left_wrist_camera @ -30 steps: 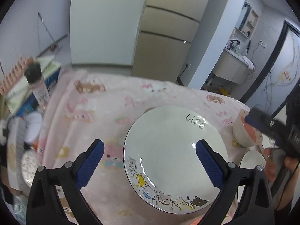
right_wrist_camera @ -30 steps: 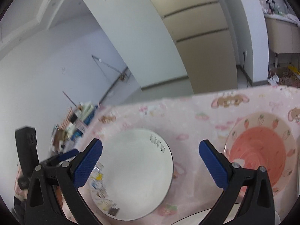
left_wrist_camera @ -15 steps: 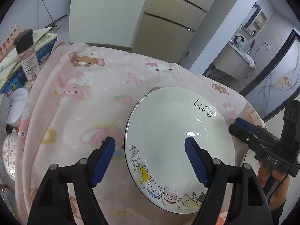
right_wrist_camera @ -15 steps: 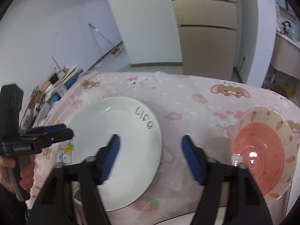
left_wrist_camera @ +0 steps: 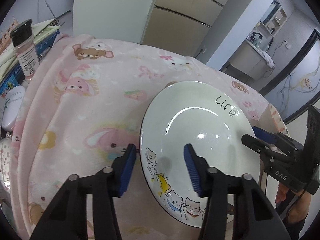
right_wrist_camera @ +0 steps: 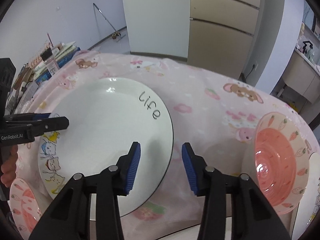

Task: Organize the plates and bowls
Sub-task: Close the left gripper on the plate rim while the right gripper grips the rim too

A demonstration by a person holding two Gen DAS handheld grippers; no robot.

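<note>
straddling the rim of the white plate point(left_wrist_camera: 198, 140) from opposite sides, your two grippers sit low over the pink cartoon cloth point(left_wrist_camera: 96, 92). your left gripper point(left_wrist_camera: 160, 169) has just been closing; its jaws are part open, with the edge bearing the cat drawings between them, and the blue pads are not yet pressing on it. your right gripper point(right_wrist_camera: 160, 167) has just been closing too, part open around the plain edge near the word "life", pads clear of it. a pink strawberry bowl point(right_wrist_camera: 280, 166) rests on the cloth, apart from the plate.
</note>
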